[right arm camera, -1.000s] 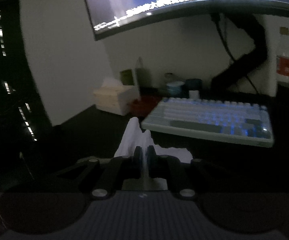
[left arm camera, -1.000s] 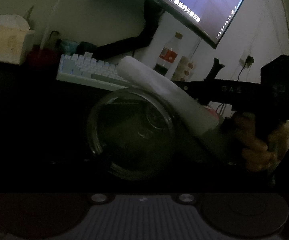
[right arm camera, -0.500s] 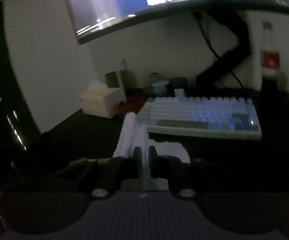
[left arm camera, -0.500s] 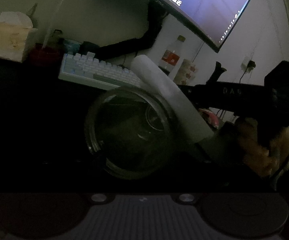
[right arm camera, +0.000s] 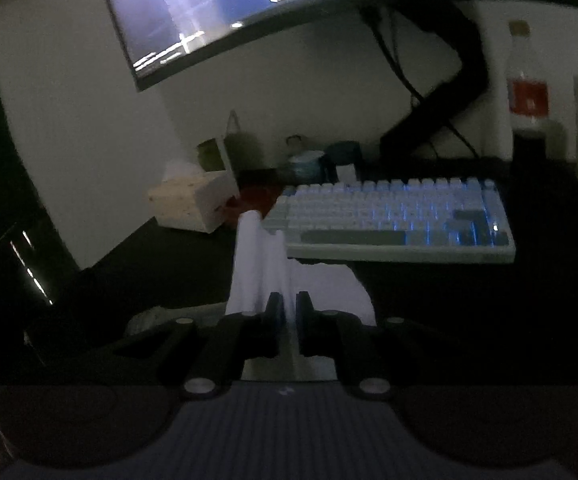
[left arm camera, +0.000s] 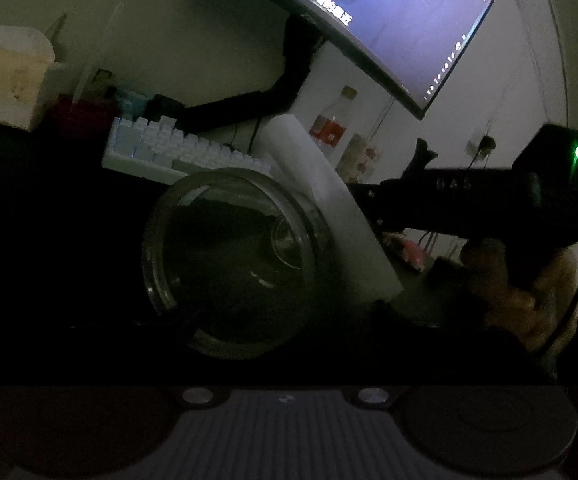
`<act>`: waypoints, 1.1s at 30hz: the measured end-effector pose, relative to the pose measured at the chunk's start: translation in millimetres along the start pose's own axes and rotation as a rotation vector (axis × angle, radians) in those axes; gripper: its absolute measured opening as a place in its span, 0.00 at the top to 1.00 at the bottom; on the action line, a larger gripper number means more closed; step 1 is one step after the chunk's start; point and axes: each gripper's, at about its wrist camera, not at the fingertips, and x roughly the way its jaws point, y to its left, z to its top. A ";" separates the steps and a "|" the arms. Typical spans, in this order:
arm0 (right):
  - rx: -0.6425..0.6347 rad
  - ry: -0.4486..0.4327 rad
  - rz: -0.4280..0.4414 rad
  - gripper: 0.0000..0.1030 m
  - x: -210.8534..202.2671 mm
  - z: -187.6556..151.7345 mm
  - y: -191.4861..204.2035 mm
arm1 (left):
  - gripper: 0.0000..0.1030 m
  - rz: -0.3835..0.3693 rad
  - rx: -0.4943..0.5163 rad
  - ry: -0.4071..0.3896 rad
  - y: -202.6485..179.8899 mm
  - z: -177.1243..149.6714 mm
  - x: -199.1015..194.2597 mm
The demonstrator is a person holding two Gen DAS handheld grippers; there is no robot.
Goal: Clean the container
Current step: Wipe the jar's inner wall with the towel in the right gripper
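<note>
A clear glass container [left arm camera: 233, 264] lies on its side on the dark worktop [left arm camera: 49, 240], its round mouth facing the left wrist camera and nothing visible inside it in the dim light. The left gripper's jaws are opening wide, its fingers lost in the dark at the frame's foot; whether they touch the glass cannot be told. A white cloth [left arm camera: 329, 208] drapes across the container's right rim, pinched between the nearly closed fingers of the right gripper [right arm camera: 287, 308], which a hand [left arm camera: 529, 280] carries from the right. Behind stand a backlit keyboard [right arm camera: 393, 220], a tissue box [right arm camera: 189, 204], a red-labelled bottle [right arm camera: 527, 92] and a curved monitor [left arm camera: 389, 28].
</note>
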 end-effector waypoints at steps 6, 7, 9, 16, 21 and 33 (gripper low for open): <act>-0.102 0.050 0.066 0.88 -5.4 -2.9 29.2 | 0.08 0.024 0.005 0.000 -4.1 0.2 1.9; -0.113 0.056 0.063 0.88 -5.2 -2.2 30.2 | 0.08 0.027 0.007 0.000 -4.7 0.0 2.0; -0.106 0.081 0.061 0.90 -3.1 2.2 25.6 | 0.08 0.030 0.008 0.002 -5.4 0.1 2.0; -0.031 0.173 -0.012 0.86 3.4 18.6 13.1 | 0.08 0.021 0.007 -0.004 -4.3 0.1 1.8; -0.090 0.231 0.055 0.86 8.1 24.8 35.8 | 0.08 0.014 0.003 -0.023 -3.2 -2.4 2.7; -0.093 0.284 -0.009 0.84 26.1 45.2 36.2 | 0.08 0.022 -0.042 -0.035 -0.5 -0.1 3.0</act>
